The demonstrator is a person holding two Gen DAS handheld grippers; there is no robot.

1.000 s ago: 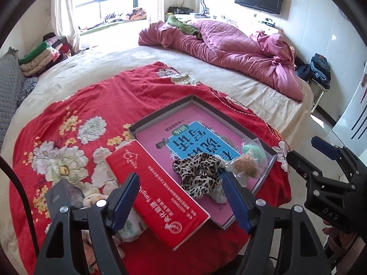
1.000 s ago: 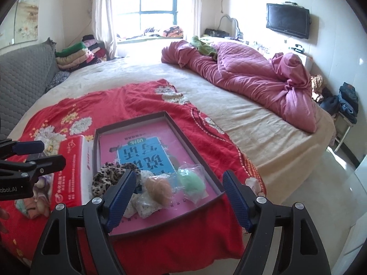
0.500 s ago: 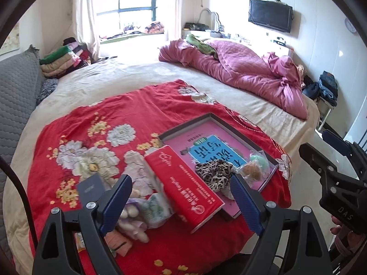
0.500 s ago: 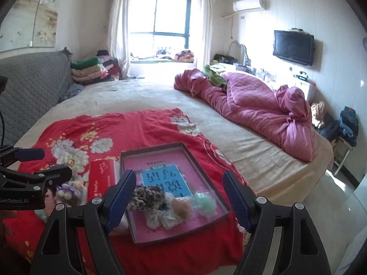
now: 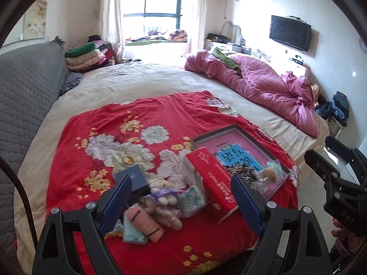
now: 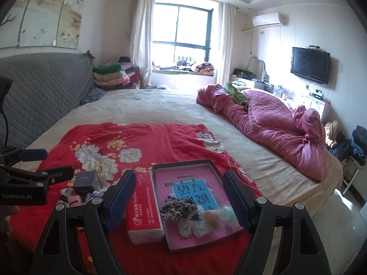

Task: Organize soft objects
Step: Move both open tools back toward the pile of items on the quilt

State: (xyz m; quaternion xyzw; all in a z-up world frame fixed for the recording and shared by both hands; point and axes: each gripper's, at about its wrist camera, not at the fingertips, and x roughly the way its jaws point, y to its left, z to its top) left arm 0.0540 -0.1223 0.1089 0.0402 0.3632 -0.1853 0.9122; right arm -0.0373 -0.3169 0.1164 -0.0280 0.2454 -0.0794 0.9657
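On the red cloth [image 5: 110, 123], leftmost, sits the unsorted pile: a pink roll [image 5: 146, 223], a plush bear [image 5: 164, 191], a green pack [image 5: 191, 198], with a dark box [image 5: 135, 178] just behind them. Next over is the red tissue pack [image 5: 213, 183], lying against the tray's left wall. Tray [image 6: 160, 167] is furthest right and already holds a leopard scrunchie [image 6: 179, 207], a pale scrunchie [image 6: 195, 229] and bagged puffs [image 6: 214, 220] at its near end.

Step in hand, as I read it: go for the next soft item from the pile and move it to the tray. Advice:
- Take the pile with the left gripper, since it sits right under it. Bear is on top and clear of the box, so it's the easy first pick.
- Come down over the body, not a limb, and close gently. Plush squashes and can slip.
- Avoid snagging the pink roll or green pack; they touch the bear.
- Drop into the far half of the tray, which is bare; the near end is crowded.
- Carry over the tissue pack, not through it.

Left gripper [image 5: 181, 202]: jaws wide apart, nothing between the pads, hanging above the pile and touching nothing. Right gripper [image 6: 179, 200]: also wide apart and empty, hovering over the tray's near end, clear of the scrunchies.
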